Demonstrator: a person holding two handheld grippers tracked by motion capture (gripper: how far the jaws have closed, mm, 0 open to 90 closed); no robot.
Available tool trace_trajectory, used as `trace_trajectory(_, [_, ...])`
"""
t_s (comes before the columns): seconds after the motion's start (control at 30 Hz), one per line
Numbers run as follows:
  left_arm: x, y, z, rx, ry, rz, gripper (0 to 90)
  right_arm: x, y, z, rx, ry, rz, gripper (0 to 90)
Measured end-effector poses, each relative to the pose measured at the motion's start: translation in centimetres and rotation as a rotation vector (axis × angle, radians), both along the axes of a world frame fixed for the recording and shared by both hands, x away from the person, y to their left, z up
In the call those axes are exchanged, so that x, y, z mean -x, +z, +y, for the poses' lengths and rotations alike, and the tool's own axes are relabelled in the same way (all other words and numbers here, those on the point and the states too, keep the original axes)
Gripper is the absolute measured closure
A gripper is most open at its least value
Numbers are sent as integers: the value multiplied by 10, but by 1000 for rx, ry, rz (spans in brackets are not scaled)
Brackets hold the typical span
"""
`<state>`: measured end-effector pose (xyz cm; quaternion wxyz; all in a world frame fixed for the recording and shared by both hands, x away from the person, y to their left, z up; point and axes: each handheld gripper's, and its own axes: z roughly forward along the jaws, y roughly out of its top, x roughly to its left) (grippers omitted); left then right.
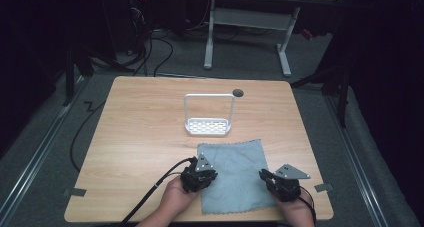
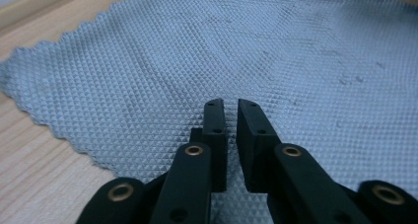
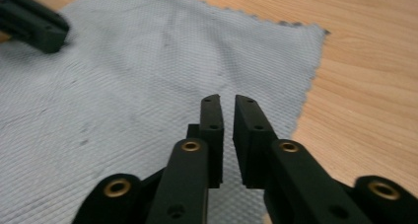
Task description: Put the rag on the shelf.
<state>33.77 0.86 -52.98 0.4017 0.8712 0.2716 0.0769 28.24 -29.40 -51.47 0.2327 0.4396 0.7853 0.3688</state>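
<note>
Fingers (image 2: 217, 116) of the left gripper (image 2: 227, 104) nearly shut, a thin slit between them, nothing pinched, poised low over the grey cloth (image 2: 207, 61). Fingers (image 3: 213, 115) of the right gripper (image 3: 226, 100) likewise drawn almost together and empty, above the cloth's right edge, bare wood at 3 o'clock. In the high view, left gripper (image 1: 199, 175) over the cloth's left edge, right gripper (image 1: 280, 181) at its right edge, both near the front of the worktop (image 1: 140, 137). Cloth (image 1: 235, 174) spread flat at the front, slightly askew, pinked edges visible. Probable step: taking hold of the cloth by two sides. Best done by opening the fingers first, lowering onto an edge or corner, pinching a single layer, then lifting both sides evenly to avoid bunching. At 12 o'clock from the cloth, just apart from it, a white rack (image 1: 208, 121) with perforated tray and upright hoop; tray empty. Small dark disc (image 1: 238, 92) behind it at 1 o'clock.
</note>
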Motion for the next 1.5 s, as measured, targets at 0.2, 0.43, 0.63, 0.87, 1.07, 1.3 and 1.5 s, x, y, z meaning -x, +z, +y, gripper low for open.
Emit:
trace_trajectory(0.2, [5, 2, 46, 8, 7, 64, 862, -4, -5, 9, -46, 21, 43, 839])
trace_trajectory(0.43, [6, 2, 110, 19, 123, 75, 829, -13, -2, 41, -70, 82, 59, 842])
trace_trajectory(0.63, [-8, 3, 120, 55, 213, 51, 657, -47, -1, 84, -10, 129, 58, 838])
trace_trajectory(0.87, [3, 1, 124, 58, 189, 104, 708, -53, -11, 101, 48, 157, 124, 840])
trace_trajectory(1.07, [33, 2, 130, 66, 112, 145, 707, -10, -13, 86, -24, 204, 144, 806])
trace_trajectory(1.3, [-8, 6, 146, 88, 365, 78, 571, -10, -2, 66, -130, 121, 45, 610])
trace_trajectory(1.5, [-26, 2, 135, 60, 442, 101, 570, -12, -7, 59, -111, 81, 54, 647])
